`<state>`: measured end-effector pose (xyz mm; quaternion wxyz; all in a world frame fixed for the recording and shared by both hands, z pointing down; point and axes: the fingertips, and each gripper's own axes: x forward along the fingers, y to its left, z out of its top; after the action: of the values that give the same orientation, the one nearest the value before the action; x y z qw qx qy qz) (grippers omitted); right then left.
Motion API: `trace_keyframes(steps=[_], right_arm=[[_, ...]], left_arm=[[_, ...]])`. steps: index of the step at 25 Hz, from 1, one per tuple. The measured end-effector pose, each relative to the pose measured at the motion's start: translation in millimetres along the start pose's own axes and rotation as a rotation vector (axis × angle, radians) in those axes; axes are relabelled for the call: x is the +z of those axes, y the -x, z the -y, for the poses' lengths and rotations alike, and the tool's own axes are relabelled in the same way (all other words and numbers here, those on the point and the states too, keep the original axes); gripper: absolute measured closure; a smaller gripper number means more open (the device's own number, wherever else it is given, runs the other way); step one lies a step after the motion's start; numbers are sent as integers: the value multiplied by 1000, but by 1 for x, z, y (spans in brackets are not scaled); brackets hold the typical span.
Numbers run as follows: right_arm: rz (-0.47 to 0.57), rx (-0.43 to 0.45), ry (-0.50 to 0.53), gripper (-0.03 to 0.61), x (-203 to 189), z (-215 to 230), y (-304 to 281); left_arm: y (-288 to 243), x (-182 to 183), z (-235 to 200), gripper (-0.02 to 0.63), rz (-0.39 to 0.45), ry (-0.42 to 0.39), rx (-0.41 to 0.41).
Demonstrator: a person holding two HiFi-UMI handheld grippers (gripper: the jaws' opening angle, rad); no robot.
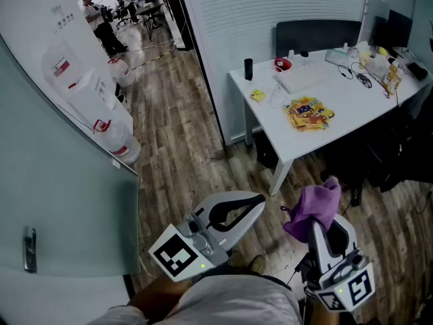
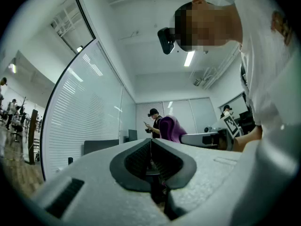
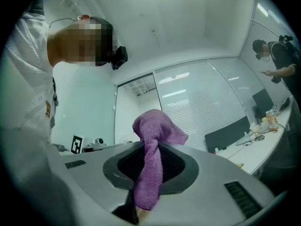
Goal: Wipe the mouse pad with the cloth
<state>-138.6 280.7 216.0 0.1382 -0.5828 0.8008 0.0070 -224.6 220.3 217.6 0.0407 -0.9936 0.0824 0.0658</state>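
On the white desk point(image 1: 352, 117) at the upper right of the head view lies a colourful yellow-and-orange mouse pad point(image 1: 309, 113). My right gripper point(image 1: 323, 223) is shut on a purple cloth point(image 1: 314, 207), which bunches above its fingertips; the right gripper view shows the cloth point(image 3: 153, 140) pinched between the jaws and hanging down. My left gripper point(image 1: 259, 199) is shut with nothing in it, its jaws meeting in the left gripper view point(image 2: 151, 141). Both grippers are held over the wooden floor, well short of the desk. The cloth point(image 2: 171, 128) also shows in the left gripper view.
A white keyboard point(image 1: 304, 78), a red cup point(image 1: 282, 64), a black cylinder point(image 1: 248, 68) and cables lie on the desk. A black chair point(image 1: 318, 36) stands behind it. A glass wall point(image 1: 61, 202) and water dispensers point(image 1: 88, 90) line the left side. People stand in the far background.
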Motion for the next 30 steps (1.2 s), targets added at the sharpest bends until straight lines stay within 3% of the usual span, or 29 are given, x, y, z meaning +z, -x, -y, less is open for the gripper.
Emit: trace_keyframes(steps=[12, 30], right_arm=[[10, 14, -15, 514, 3, 3, 4], [10, -4, -24, 514, 13, 63, 37]], left_arm=[[-6, 0, 5, 598, -11, -3, -1], [-48, -8, 4, 598, -6, -20, 71]])
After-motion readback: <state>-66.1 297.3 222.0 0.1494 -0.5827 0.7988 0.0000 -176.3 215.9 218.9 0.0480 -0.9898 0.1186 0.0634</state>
